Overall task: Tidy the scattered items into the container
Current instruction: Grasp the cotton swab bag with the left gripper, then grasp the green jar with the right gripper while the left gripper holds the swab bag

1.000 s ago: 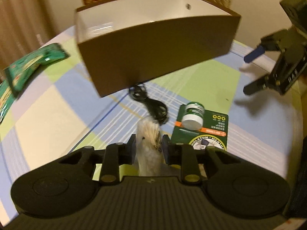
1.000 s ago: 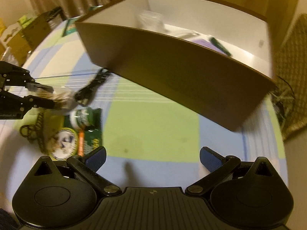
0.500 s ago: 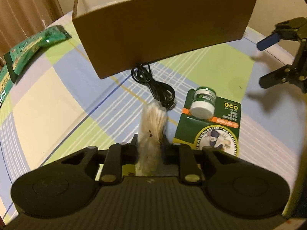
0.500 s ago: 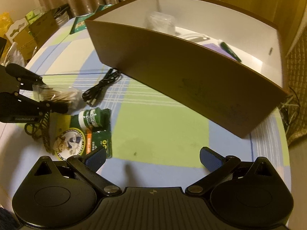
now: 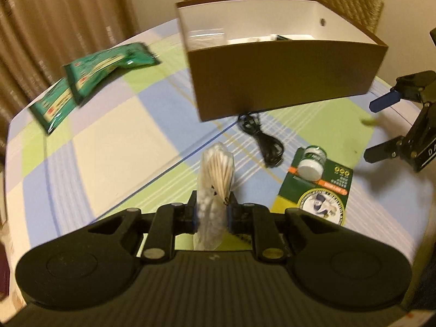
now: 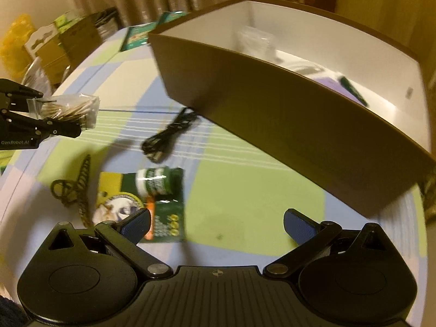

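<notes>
My left gripper (image 5: 212, 207) is shut on a clear bag of cotton swabs (image 5: 216, 174) and holds it above the checked tablecloth; the bag also shows in the right wrist view (image 6: 68, 109). The brown box with a white inside (image 5: 283, 79) stands beyond, with several items in it (image 6: 351, 88). My right gripper (image 6: 218, 222) is open and empty over the cloth, and it shows at the right in the left wrist view (image 5: 381, 130). A black cable (image 5: 261, 141), a small green jar (image 5: 312, 160) on a green card (image 5: 316, 190) and a brown hair clip (image 6: 73, 190) lie on the cloth.
Two green packets (image 5: 90, 79) lie at the far left of the table. Cardboard boxes and bags (image 6: 54, 43) stand beyond the table's left edge. Curtains hang behind. A wicker chair back (image 5: 340, 2) stands behind the box.
My left gripper has lifted the swab bag and pulled back from the box, so the box's inside now shows. My right gripper has dropped slightly toward the green card.
</notes>
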The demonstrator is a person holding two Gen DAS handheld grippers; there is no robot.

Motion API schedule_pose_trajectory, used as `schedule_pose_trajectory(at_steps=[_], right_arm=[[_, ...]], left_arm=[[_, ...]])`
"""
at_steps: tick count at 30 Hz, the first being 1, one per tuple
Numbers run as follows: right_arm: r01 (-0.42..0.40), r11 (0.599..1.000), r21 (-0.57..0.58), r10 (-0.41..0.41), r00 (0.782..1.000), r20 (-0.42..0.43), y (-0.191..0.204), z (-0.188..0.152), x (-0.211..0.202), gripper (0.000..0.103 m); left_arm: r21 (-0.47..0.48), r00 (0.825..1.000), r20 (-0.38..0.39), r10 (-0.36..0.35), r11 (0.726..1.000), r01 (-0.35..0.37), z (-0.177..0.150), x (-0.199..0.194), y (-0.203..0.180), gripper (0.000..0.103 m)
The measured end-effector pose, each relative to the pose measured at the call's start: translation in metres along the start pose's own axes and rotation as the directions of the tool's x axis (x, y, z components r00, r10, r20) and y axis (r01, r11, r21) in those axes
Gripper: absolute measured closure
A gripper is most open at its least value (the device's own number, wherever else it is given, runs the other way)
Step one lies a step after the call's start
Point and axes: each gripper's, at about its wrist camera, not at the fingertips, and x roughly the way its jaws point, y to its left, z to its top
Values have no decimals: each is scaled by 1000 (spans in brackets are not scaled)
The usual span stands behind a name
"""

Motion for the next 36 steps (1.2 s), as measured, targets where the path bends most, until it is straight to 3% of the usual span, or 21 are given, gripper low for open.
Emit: schedule_pose_trajectory(at_steps=[15,20,25,31,36], right_arm=[[-70,987,-146,70,998,-8,50,12,35,4],[-67,981,-180,68,998,-1,59,11,44,17],[-30,980,-199,35,999,24,63,12,53,37],[-9,983,-185,14,1000,22,58,12,60,71],[35,983,-181,-30,999,33,50,4,53,71]], left_arm=[[-164,991,-62,117,978,-126,-43,-29,21,88],[-213,987,-76,141,965,-155,-60,-38,28,88],[-249,983,-91,161,952,-179,-76,-48,32,88],[-268,981,-94,170,944,-189,-86,-56,32,88],[-271,983,-91,161,946,-180,-87,-57,28,88]])
